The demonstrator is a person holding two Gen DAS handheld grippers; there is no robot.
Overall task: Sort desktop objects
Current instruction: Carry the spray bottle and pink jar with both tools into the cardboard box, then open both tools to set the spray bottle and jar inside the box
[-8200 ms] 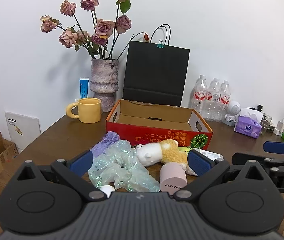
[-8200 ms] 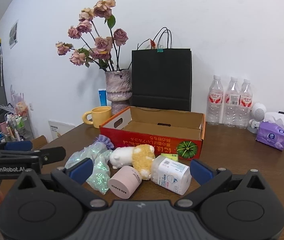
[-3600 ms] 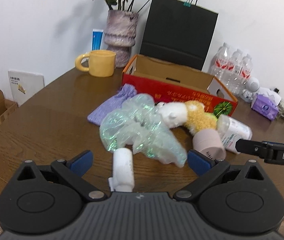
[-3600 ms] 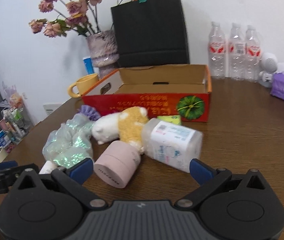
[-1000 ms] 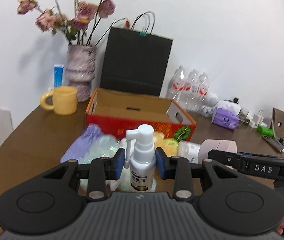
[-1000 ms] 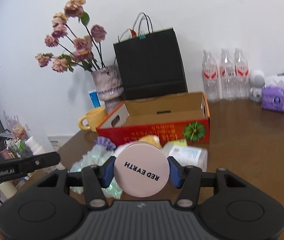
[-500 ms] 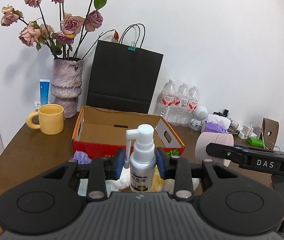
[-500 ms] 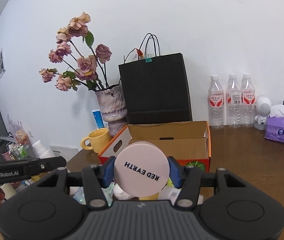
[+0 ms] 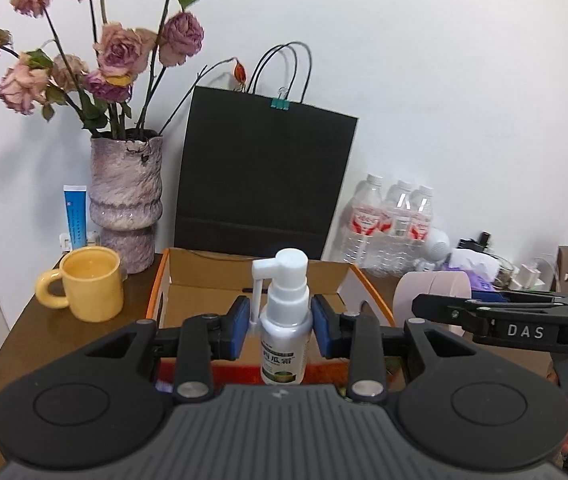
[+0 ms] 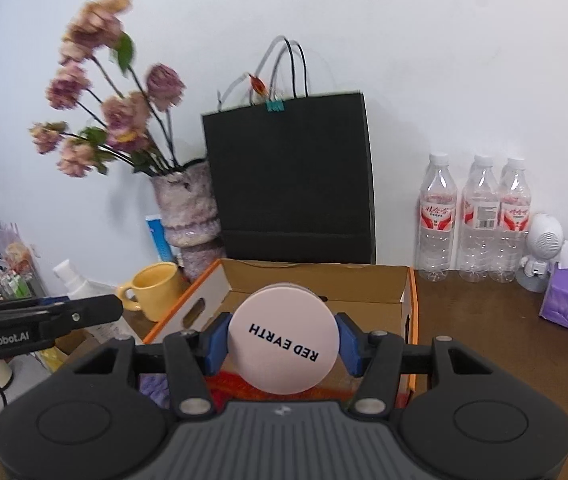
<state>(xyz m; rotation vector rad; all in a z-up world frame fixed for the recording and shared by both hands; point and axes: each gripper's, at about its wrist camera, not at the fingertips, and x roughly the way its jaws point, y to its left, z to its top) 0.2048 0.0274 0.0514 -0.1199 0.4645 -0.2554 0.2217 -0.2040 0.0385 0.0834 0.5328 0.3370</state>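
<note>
L gripper (image 9: 280, 326) clamped on white spray bottle (image 9: 285, 320), upright; R gripper (image 10: 283, 338) clamped on pink round tin (image 10: 284, 338); both above front of open cardboard box (image 9: 204, 276). Advisable: clear front wall, lower inside, then release. Legible: "RED EARTH" on tin lid; "DAS", "GenRobot.AI" on grippers.
</note>
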